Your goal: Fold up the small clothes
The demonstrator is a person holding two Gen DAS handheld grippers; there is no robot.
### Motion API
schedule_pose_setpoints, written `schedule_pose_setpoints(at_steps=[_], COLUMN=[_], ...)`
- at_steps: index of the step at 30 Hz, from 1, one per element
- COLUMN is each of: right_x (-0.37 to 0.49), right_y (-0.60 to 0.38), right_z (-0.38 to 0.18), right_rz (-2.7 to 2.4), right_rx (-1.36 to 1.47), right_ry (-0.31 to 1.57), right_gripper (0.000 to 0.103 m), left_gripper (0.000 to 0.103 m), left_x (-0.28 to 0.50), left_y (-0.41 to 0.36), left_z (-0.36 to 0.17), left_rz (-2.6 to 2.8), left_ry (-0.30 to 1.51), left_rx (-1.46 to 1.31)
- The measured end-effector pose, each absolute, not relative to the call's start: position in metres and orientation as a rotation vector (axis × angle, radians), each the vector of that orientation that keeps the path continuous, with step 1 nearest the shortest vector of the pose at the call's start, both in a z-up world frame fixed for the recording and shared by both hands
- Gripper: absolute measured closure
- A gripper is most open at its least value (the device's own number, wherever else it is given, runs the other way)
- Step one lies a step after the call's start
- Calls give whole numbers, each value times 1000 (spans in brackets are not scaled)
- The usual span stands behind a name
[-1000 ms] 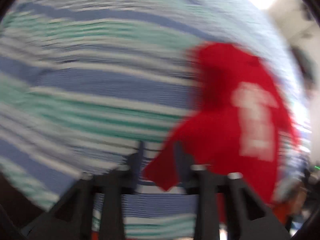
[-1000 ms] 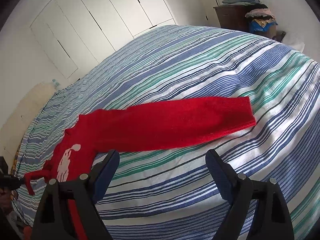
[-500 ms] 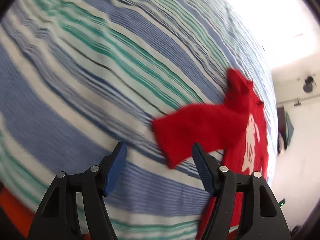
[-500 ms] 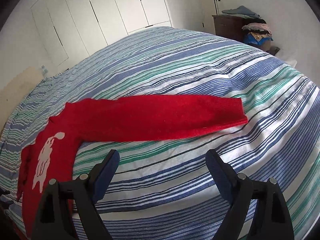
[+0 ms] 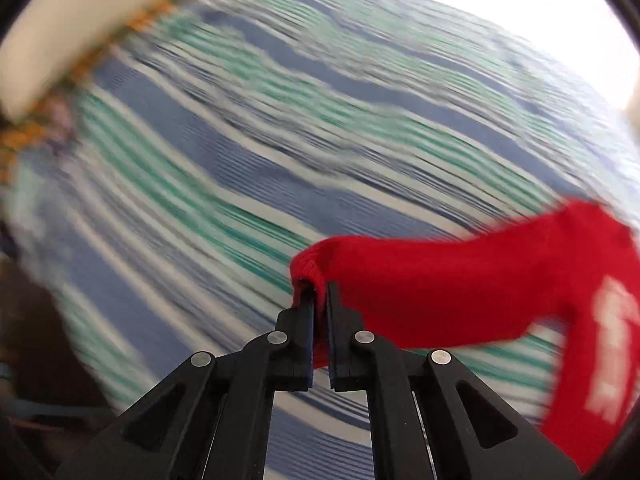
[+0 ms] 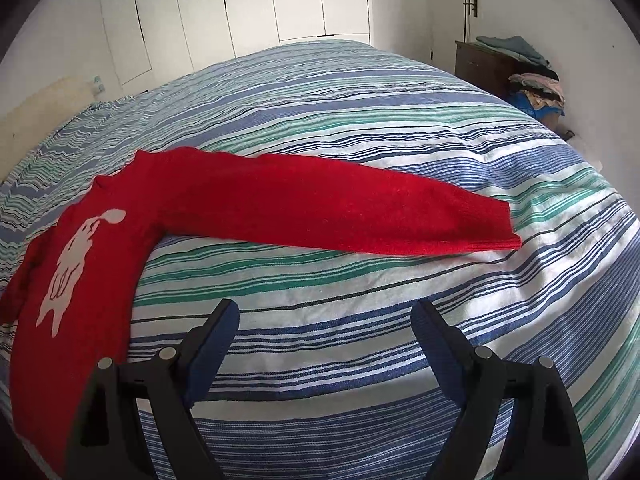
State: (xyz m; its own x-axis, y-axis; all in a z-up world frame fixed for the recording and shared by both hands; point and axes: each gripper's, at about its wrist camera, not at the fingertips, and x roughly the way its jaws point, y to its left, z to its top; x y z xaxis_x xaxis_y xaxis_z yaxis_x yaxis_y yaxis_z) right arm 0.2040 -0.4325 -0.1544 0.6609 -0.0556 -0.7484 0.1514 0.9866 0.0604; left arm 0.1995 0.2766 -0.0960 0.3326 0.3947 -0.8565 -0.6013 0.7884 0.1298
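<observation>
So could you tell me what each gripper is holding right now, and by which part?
The left gripper is shut on the red knitted sweater, pinching the cuff end of one sleeve. The right gripper is open and holds nothing.

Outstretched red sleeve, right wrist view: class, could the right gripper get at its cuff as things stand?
Probably yes. The right gripper has its jaws wide and empty, the cuff lies flat on the striped bedspread, and nothing lies between them.

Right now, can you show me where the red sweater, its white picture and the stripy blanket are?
red sweater [image 6: 320, 208]: right wrist view, middle of the long sleeve.
white picture [image 6: 74, 256]: right wrist view, on the chest.
stripy blanket [image 6: 360, 120]: right wrist view, bare stripes.
</observation>
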Motion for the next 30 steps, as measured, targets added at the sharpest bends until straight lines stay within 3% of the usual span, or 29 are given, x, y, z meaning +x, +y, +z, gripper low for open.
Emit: schedule_pose_setpoints(at_steps=[4,9,13,17,18,21,26,30], right_x=[209,215,217,219,219,221,205,180], right_y=[-434,-432,-433,-435,-435,-433,-425,-404], right_z=[-161,-171,-177,-184,-186,-185,-148,-127], right_rz=[-124,-135,-143,-154,-155,-157,-57,92], right_rx=[124,102,98,102,99,83,116,185], right_ry=[867,904,931,966,971,979,927,1006], right_gripper=[16,16,16,16,16,16,16,16], left_gripper=[100,100,100,96,91,41,45,45], left_x=[212,235,229,221,219,198,123,75], left_y=[304,269,277,285,287,298,268,175], left_z=[-106,-147,-186,-190,-187,-162,-100,-93], left_rz=[697,692,763,747,738,766,576,192], left_ry=[1114,1185,1271,1250,1246,1223,1066,1133], left_rx=[-132,61,35,-5,-26,-142,-318,-431])
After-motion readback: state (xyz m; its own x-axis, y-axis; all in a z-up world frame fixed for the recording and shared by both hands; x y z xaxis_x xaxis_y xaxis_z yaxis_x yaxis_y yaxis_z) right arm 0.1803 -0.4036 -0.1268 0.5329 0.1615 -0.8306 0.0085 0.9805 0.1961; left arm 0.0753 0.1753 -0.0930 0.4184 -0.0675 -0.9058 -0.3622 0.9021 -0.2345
